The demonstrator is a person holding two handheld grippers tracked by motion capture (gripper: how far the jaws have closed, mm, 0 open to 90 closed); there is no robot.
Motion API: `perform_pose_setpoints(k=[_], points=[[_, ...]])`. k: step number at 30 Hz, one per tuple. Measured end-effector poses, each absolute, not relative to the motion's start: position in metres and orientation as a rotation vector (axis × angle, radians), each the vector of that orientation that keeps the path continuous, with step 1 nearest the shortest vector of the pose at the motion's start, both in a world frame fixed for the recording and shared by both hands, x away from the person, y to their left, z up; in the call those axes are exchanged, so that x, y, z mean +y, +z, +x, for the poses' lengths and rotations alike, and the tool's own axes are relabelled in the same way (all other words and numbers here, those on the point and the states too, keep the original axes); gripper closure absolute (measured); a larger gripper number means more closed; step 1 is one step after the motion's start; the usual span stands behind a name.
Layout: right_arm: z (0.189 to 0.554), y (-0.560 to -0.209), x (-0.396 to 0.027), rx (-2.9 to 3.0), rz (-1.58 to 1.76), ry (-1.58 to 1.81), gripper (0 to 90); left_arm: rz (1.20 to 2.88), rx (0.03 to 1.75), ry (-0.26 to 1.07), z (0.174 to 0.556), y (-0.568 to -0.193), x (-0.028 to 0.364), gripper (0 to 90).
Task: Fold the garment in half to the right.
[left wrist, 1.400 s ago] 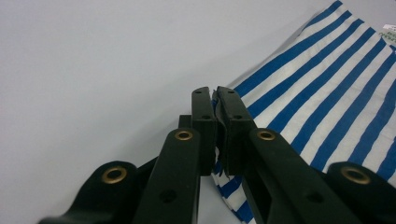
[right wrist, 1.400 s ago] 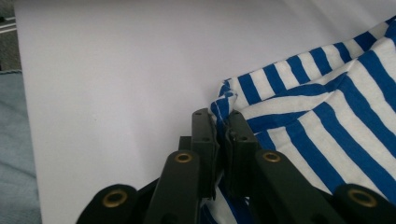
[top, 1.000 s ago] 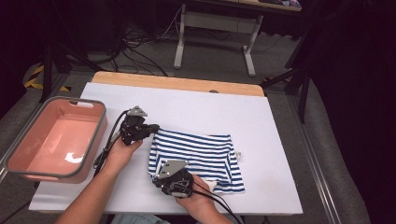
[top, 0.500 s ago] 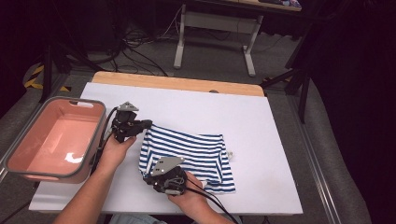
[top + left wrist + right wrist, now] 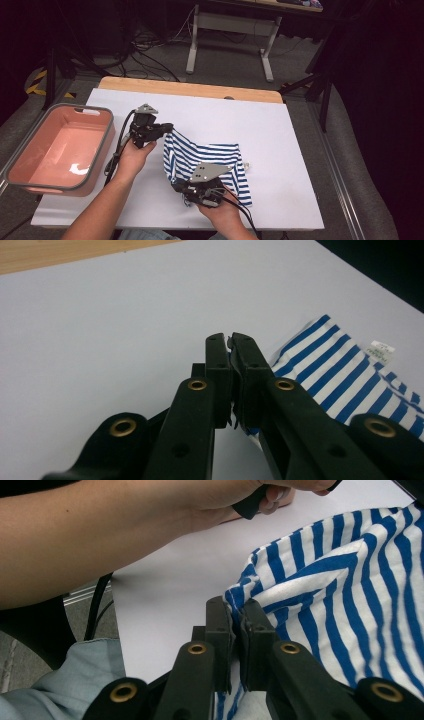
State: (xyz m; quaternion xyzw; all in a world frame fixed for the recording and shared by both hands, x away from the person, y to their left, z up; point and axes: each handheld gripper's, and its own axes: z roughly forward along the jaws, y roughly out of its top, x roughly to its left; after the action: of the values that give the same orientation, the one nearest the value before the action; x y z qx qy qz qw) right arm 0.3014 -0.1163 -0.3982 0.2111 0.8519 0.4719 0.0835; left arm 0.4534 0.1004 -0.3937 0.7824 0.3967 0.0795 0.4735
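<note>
A blue-and-white striped cloth [image 5: 210, 160] lies partly lifted on the white table cover [image 5: 280, 140]. My left gripper [image 5: 167, 129] is shut on the cloth's far left corner, and its jaws pinch a thin edge of the cloth [image 5: 345, 375] in the left gripper view, where my left gripper [image 5: 231, 340] points across the cover. My right gripper [image 5: 187, 192] is shut on the cloth's near left corner. In the right gripper view my right gripper [image 5: 236, 610] clamps the striped cloth [image 5: 345, 595], which rises to the right. The left edge of the cloth hangs raised between both grippers.
A pink bin with a grey rim [image 5: 55, 150] stands at the table's left edge, close to the left hand. A white label [image 5: 381, 349] sticks out of the cloth's far side. A wooden strip [image 5: 200, 91] runs along the table's back. The person's forearm [image 5: 100, 540] crosses the right gripper view.
Both grippers have risen and shifted left with the cloth's corners in them. The cloth's left edge has come up off the table and the cloth has bunched leftward.
</note>
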Motion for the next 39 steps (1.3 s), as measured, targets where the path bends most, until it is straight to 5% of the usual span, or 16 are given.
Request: perform_pose_setpoints(k=[39], points=[[0.281,-0.402,-0.25,2.321,1.036,1.415,84.9,2.017,0.798,0.113,0.474,-0.395,-0.049,86.0]])
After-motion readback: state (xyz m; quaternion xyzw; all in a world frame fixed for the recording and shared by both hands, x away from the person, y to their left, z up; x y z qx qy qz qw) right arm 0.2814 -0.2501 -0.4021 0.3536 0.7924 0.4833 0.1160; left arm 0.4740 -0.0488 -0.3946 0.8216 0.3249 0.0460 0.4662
